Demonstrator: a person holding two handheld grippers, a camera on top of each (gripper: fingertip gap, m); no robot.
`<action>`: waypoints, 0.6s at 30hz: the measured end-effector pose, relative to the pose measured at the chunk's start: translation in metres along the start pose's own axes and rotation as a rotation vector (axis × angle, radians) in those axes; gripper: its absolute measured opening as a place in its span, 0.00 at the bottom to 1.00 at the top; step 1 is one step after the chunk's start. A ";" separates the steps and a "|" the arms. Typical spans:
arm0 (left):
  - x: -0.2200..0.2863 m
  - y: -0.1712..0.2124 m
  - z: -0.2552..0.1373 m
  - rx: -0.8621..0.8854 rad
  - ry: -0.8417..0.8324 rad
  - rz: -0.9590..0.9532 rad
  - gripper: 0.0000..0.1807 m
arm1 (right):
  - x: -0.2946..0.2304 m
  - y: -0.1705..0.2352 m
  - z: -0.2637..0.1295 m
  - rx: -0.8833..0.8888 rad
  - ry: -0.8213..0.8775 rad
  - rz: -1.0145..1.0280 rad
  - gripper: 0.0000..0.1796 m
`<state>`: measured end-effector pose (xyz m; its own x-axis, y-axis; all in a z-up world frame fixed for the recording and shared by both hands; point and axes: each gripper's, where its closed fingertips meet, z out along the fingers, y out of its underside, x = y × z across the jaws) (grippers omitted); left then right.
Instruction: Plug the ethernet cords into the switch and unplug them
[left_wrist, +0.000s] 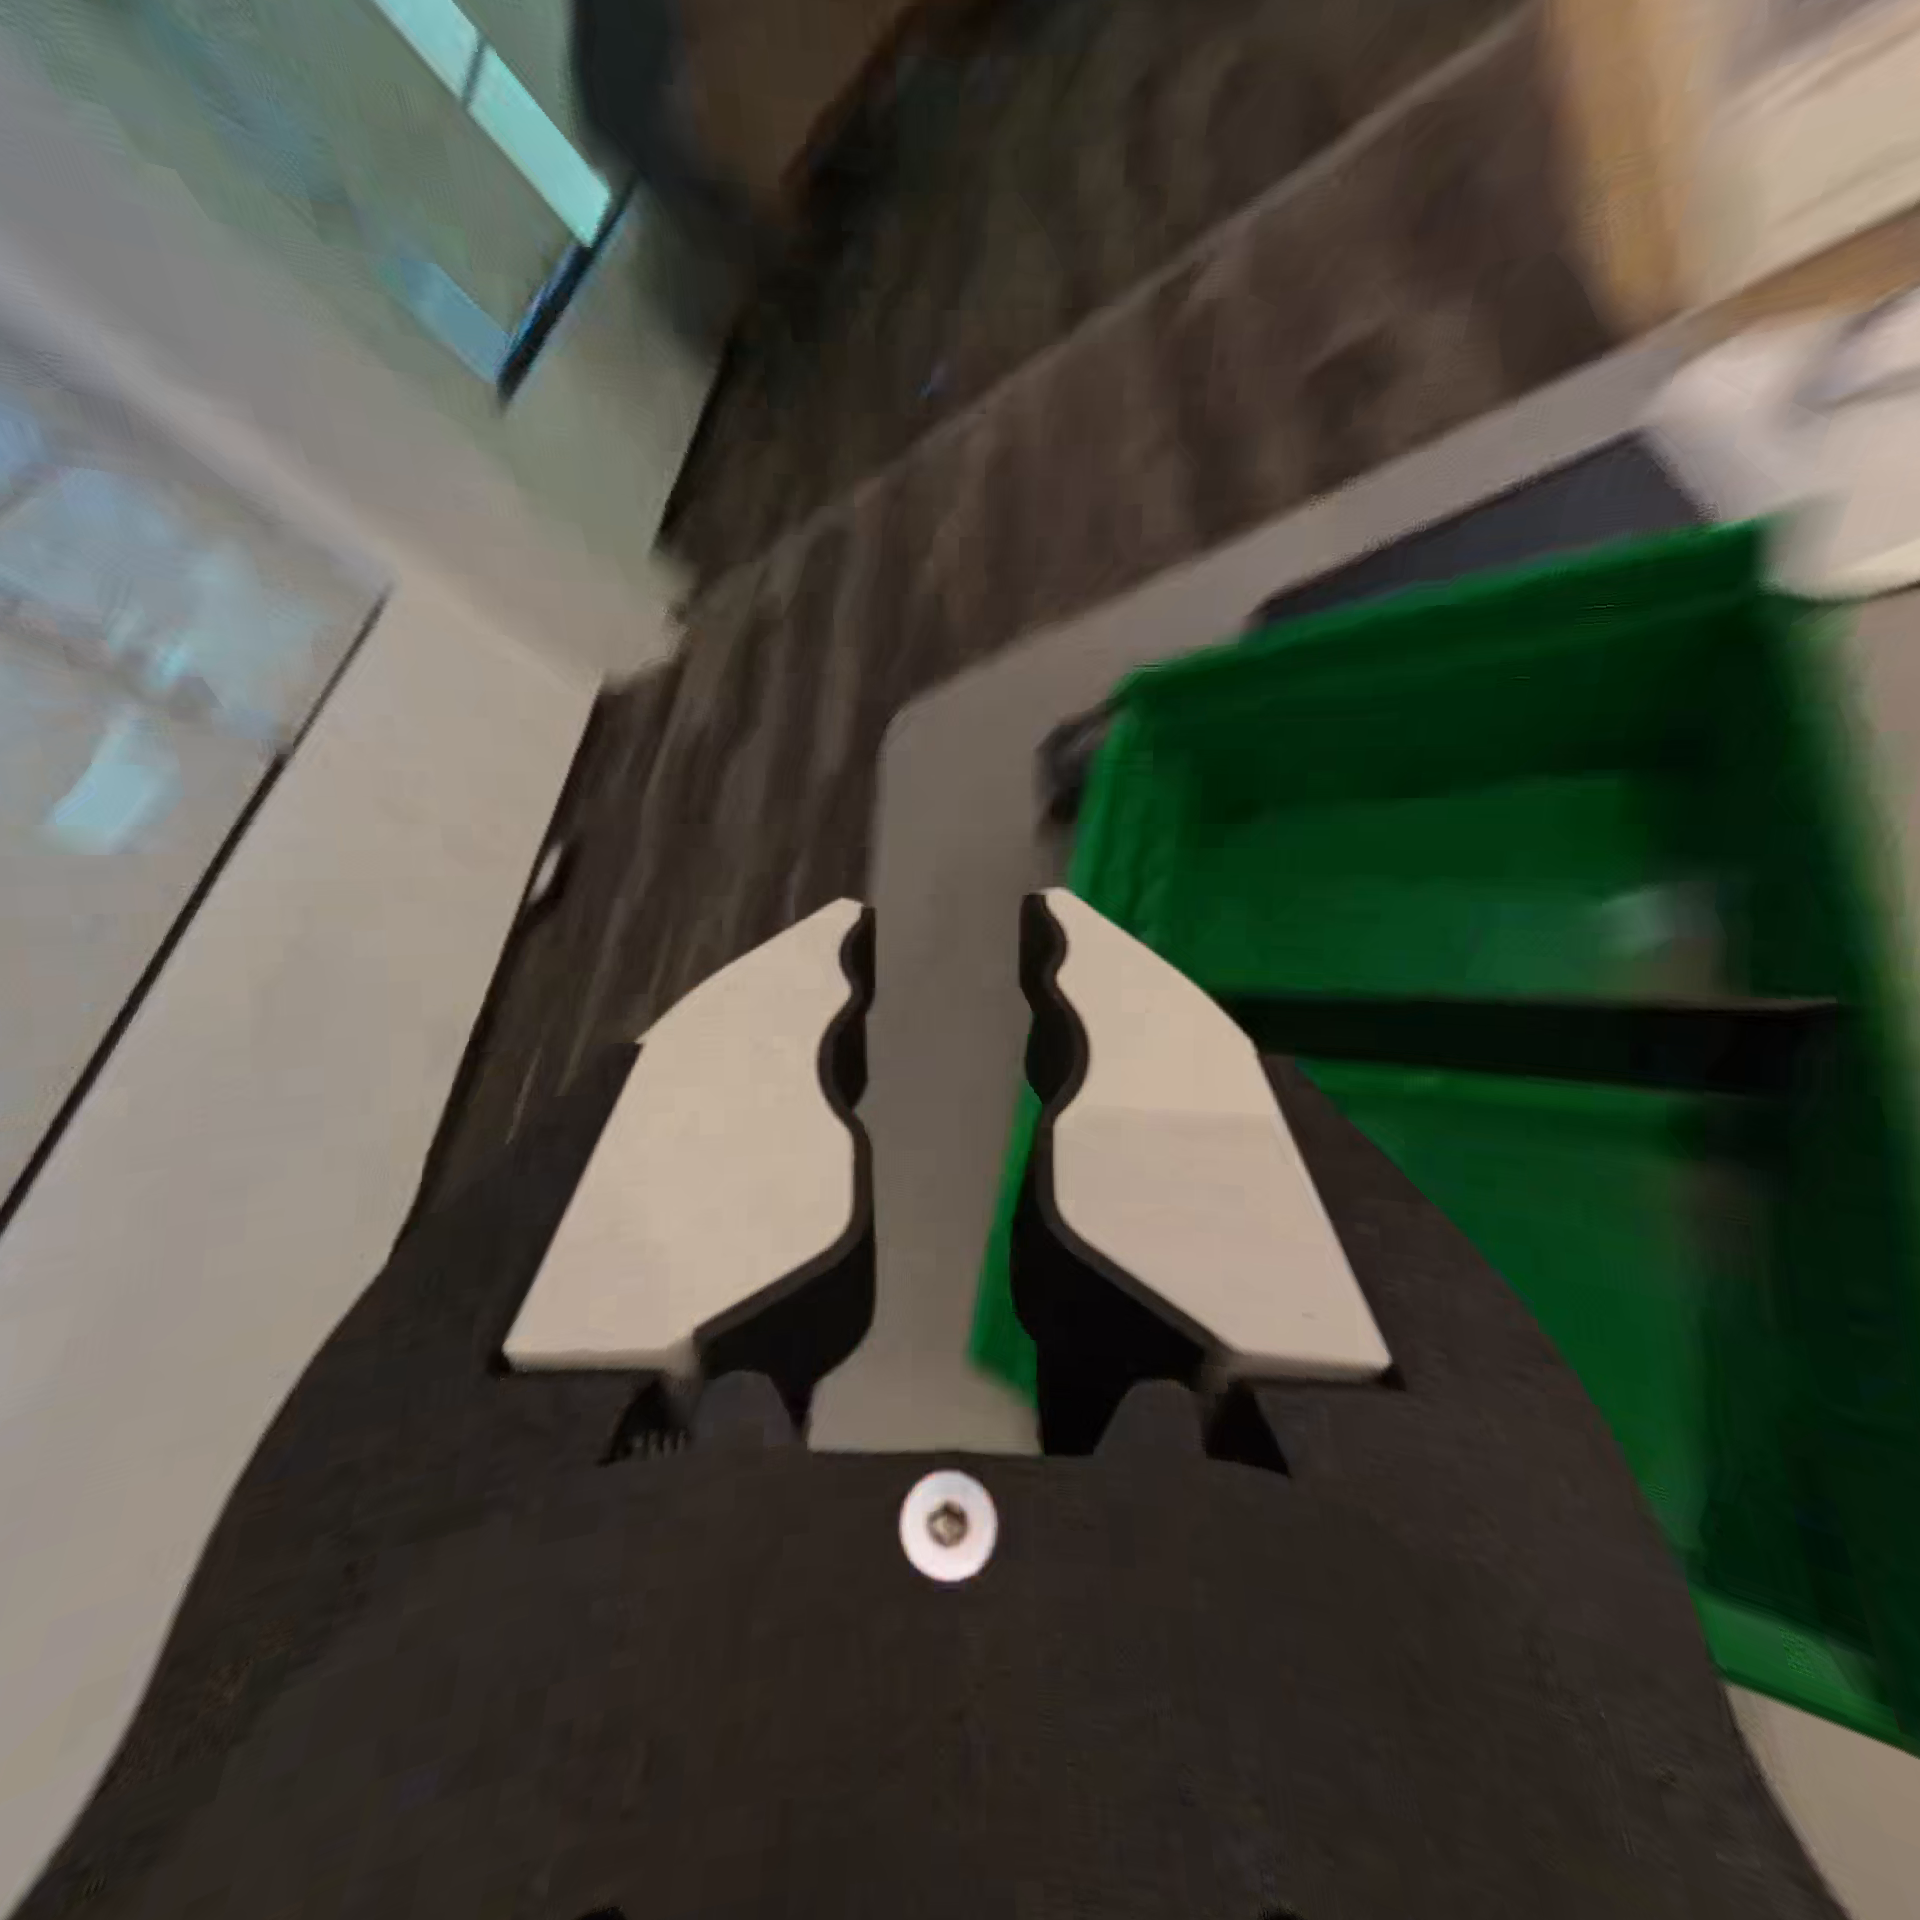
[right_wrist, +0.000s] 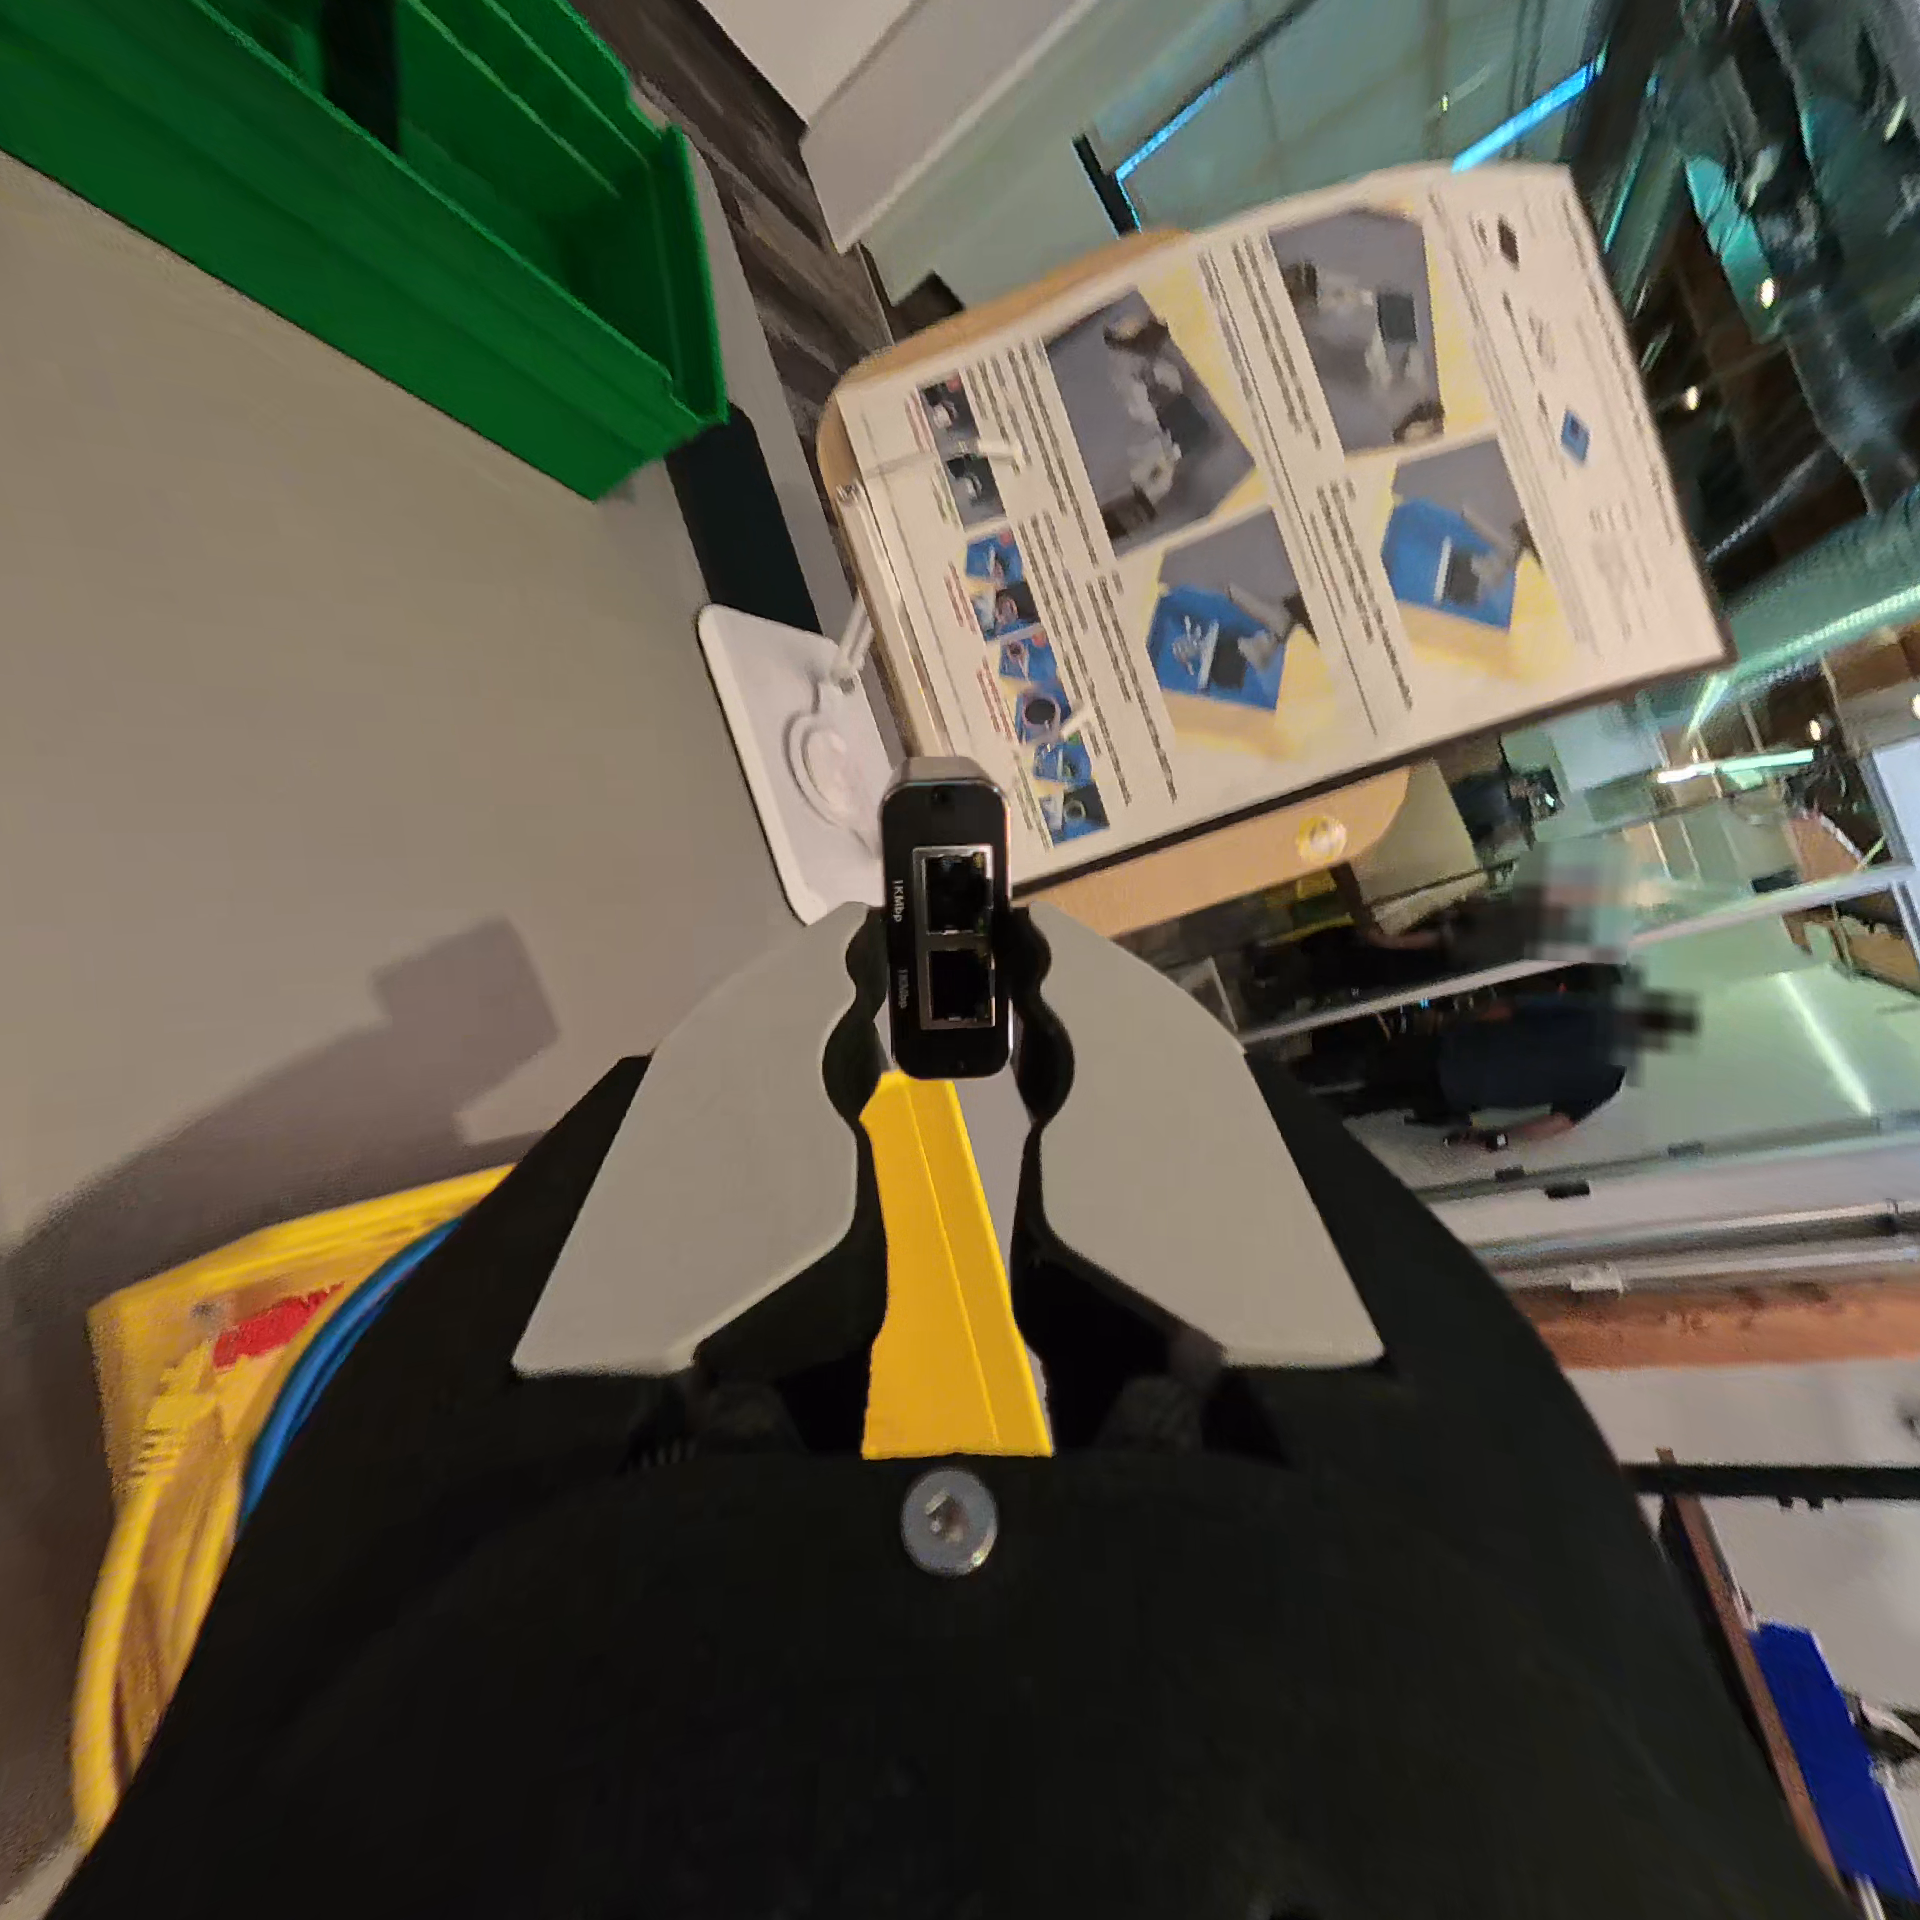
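Note:
My right gripper (right_wrist: 945, 935) is shut on a small black switch (right_wrist: 945, 930), held up between the fingertips with its two empty ports facing the camera. Below it a yellow bin (right_wrist: 156, 1434) holds a blue ethernet cord (right_wrist: 312, 1382). My left gripper (left_wrist: 945, 914) is open and empty, held over the grey table (left_wrist: 935, 790) beside a green bin (left_wrist: 1455, 935). The left wrist view is blurred by motion. No cord is plugged into the switch.
A green bin (right_wrist: 416, 229) stands on the grey table (right_wrist: 312, 675). A white stand (right_wrist: 790, 727) holds an instruction sheet (right_wrist: 1299, 499) behind the switch. Dark floor (left_wrist: 831, 520) lies past the table edge. People sit blurred in the background (right_wrist: 1507, 1039). Spacing between my two grippers at the tips: around 50 centimeters.

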<state>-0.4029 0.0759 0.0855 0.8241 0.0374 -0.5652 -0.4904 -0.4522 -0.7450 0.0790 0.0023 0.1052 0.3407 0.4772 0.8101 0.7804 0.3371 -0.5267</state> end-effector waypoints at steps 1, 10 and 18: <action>-0.015 0.032 0.014 -0.105 -0.039 -0.041 0.14 | 0.001 0.007 0.002 -0.017 0.002 0.010 0.13; 0.022 0.140 0.069 -0.474 0.312 -0.480 0.21 | 0.004 0.046 0.018 -0.128 0.003 0.058 0.13; 0.046 0.155 0.066 -0.585 0.439 -0.430 0.06 | 0.013 0.057 0.012 -0.155 0.043 0.075 0.14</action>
<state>-0.4595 0.0668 -0.0791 0.9999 0.0167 0.0039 0.0164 -0.8702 -0.4923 0.1214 0.0376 0.0823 0.4209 0.4601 0.7818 0.8219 0.1711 -0.5433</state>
